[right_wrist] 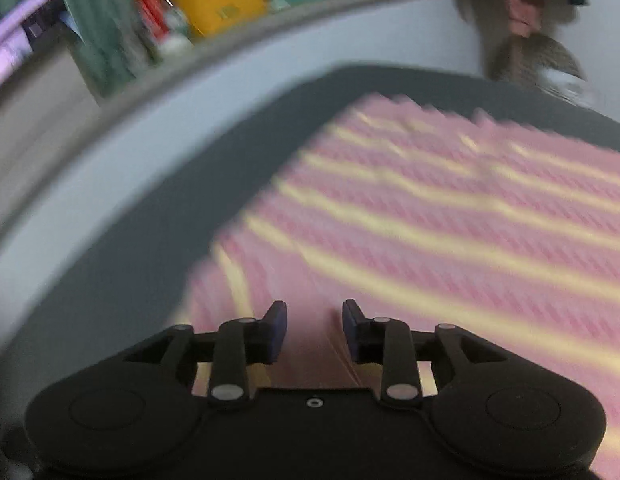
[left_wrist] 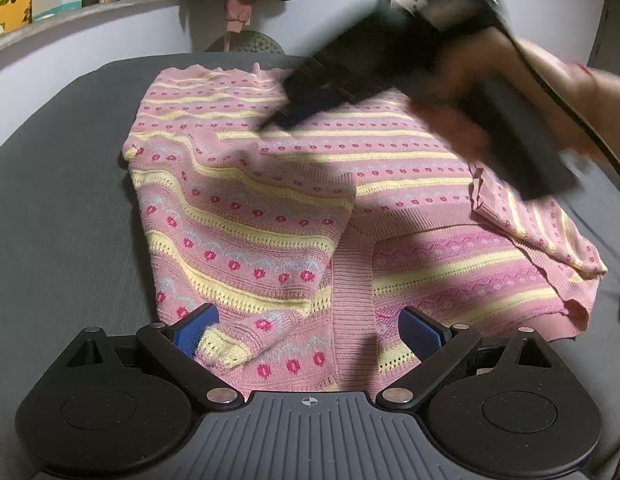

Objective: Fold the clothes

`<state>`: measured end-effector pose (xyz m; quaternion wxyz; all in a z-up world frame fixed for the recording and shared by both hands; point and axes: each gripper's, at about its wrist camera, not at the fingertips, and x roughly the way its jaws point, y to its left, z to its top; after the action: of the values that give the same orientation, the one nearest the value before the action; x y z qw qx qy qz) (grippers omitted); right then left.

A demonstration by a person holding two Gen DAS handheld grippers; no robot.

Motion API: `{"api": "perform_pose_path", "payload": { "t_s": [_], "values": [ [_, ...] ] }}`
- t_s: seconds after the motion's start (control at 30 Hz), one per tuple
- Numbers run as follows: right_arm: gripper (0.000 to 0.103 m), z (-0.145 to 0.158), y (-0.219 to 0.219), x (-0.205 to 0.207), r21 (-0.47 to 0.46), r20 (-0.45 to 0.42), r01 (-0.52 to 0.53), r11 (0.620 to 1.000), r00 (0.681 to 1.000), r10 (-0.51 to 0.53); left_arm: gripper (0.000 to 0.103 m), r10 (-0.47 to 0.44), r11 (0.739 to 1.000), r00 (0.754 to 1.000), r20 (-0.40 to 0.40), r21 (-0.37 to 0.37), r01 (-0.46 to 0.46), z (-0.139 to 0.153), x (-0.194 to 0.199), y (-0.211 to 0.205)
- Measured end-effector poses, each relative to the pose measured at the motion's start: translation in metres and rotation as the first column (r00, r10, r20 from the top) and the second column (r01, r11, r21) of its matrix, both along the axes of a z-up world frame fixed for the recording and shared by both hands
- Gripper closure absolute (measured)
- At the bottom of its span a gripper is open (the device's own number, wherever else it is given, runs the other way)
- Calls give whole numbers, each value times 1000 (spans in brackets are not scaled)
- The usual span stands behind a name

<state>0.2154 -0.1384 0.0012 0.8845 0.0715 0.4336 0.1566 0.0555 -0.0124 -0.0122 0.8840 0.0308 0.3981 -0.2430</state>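
From the left wrist view, a pink knitted sweater with pale yellow stripes and rows of small red flower dots [left_wrist: 310, 200] lies spread on the dark grey table top [left_wrist: 61, 208]. Its stripes run roughly across the picture and its long axis runs away from the camera toward the far wall, a ribbed band going up the middle. One sleeve is folded across the left part, and another flap lies crumpled at the right edge. The left gripper [left_wrist: 307, 330] has its blue-padded jaws spread wide, low over the near hem — nothing pinched. Above, the right gripper [left_wrist: 293, 112], blurred, hangs over the far part in a hand [left_wrist: 486, 92].

From the right wrist view, all is smeared; the sweater [right_wrist: 430, 220] fills the lower right. The right gripper [right_wrist: 314, 332] has its jaws partly apart — empty, the knit beneath them.
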Motion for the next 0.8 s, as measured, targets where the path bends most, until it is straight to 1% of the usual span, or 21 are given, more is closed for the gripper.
{"api": "perform_pose_path", "payload": {
  "t_s": [0.03,0.1,0.13,0.17,0.2,0.23,0.27,0.4,0.43,0.5,0.57,0.6,0.63,0.67,0.77,0.8],
  "values": [
    [72,-5,-6,-11,-13,-33,35,999,999,-36,7,3,1000,1000,-2,-5,-3,0,0,0],
    [73,-15,-20,-29,11,-76,119,993,990,-118,7,4,1000,1000,-2,3,-4,0,-1,-1],
    [73,-21,-27,-36,65,-86,152,986,986,-146,7,3,1000,1000,-1,9,-3,0,-2,-2],
    [76,-26,-33,-39,128,-90,170,977,983,-159,7,2,1000,1000,0,15,-2,0,-2,-3],
    [90,-31,-38,-43,189,-95,187,964,981,-172,7,0,1000,1000,2,23,0,0,-3,-4],
    [98,-35,-43,-45,246,-106,205,947,977,-184,7,-3,1000,1000,4,29,3,0,-3,-4],
    [98,-38,-47,-47,267,-108,235,934,971,-213,7,-5,999,1000,6,34,5,0,-3,-5],
    [98,-26,-48,-62,239,-39,307,921,951,-307,7,-2,1000,1000,0,16,2,1,-3,0],
    [98,-28,-46,-63,227,-53,313,922,950,-309,7,-1,1000,1000,-2,8,1,1,-3,1],
    [97,-36,-41,-62,204,-63,301,932,954,-295,7,1,1000,1000,-6,1,-1,1,-1,3],
    [93,-35,-41,-64,191,-56,293,937,956,-288,7,-3,1000,1000,0,5,3,1,-2,3],
    [84,-33,-42,-65,187,-50,292,938,956,-288,7,-9,1000,1000,12,18,9,2,-3,2],
    [78,-27,-44,-70,185,-36,297,937,955,-295,7,-16,999,1000,25,30,15,4,-5,1],
    [78,-21,-48,-76,185,-17,294,938,955,-296,7,-24,999,999,42,43,22,6,-8,-1],
    [75,5,-63,-106,173,43,239,955,967,-250,7,-60,996,987,148,72,49,22,-20,-4],
    [70,16,-69,-122,156,65,211,965,973,-223,7,-75,995,980,185,82,60,28,-25,-5]
  ]
}}
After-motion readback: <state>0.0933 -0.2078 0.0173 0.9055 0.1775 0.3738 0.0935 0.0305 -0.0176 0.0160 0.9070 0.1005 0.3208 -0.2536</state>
